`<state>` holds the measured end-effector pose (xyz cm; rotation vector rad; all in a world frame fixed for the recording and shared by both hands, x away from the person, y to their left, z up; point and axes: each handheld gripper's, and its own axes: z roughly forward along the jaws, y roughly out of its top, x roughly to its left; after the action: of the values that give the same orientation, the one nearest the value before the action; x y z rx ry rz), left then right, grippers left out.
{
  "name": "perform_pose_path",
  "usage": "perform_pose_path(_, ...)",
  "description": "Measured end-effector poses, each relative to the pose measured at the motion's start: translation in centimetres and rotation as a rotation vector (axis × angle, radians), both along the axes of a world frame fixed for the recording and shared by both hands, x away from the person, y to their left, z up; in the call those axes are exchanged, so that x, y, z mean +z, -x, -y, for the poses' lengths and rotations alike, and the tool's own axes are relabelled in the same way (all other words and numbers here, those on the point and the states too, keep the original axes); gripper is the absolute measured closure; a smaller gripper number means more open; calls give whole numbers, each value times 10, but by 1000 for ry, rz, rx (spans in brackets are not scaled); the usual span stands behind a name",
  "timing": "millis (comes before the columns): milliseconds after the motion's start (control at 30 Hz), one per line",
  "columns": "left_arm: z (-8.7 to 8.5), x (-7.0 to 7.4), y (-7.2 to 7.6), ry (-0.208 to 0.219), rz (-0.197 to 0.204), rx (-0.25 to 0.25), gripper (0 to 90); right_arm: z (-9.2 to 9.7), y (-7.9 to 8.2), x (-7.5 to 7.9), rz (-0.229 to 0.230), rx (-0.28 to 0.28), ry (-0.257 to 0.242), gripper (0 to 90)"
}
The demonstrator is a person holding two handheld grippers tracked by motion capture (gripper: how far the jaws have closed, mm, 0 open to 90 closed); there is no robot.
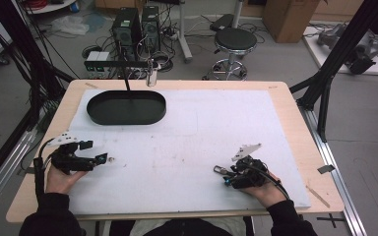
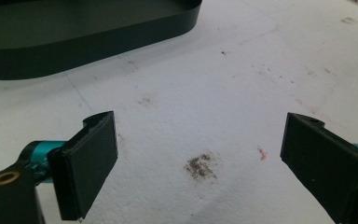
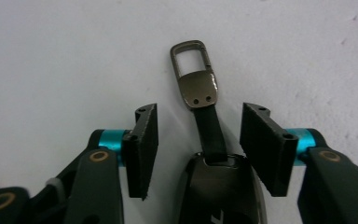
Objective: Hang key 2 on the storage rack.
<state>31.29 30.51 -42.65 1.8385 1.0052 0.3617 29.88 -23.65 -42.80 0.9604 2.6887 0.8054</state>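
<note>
Right gripper (image 1: 220,173) sits low on the white mat (image 1: 202,128) at about five o'clock on the counter (image 1: 285,98), pointing toward nine o'clock. Between its jaws lies a dark key fob (image 3: 219,186) with a short black strap and a metal clasp (image 3: 193,70) poking out past the pads toward twelve o'clock in the right gripper view. The jaws stand about half open, a gap on either side of the fob, pads not pressing on it. Over at eight o'clock, the left gripper (image 1: 109,159) rests in the left hand (image 1: 61,178), jaws spread wide with bare, stained mat between them. The black oval tray (image 1: 126,106) sits at eleven o'clock, well apart from both grippers.
</note>
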Motion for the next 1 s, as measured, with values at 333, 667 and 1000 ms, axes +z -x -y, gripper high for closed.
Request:
perform_pose_path(333, 0, 0, 0, -3, -2, -2, 113, -7, 6, 2, 19, 19, 33, 821)
perform_pose_path(667, 0, 0, 0, -2, -1, 2, 113, -2, 6, 3, 1, 12, -25, 863)
perform_pose_path(1000, -1, 0, 0, 4, -1, 4, 113, 3, 9, 15, 1, 6, -107, 865)
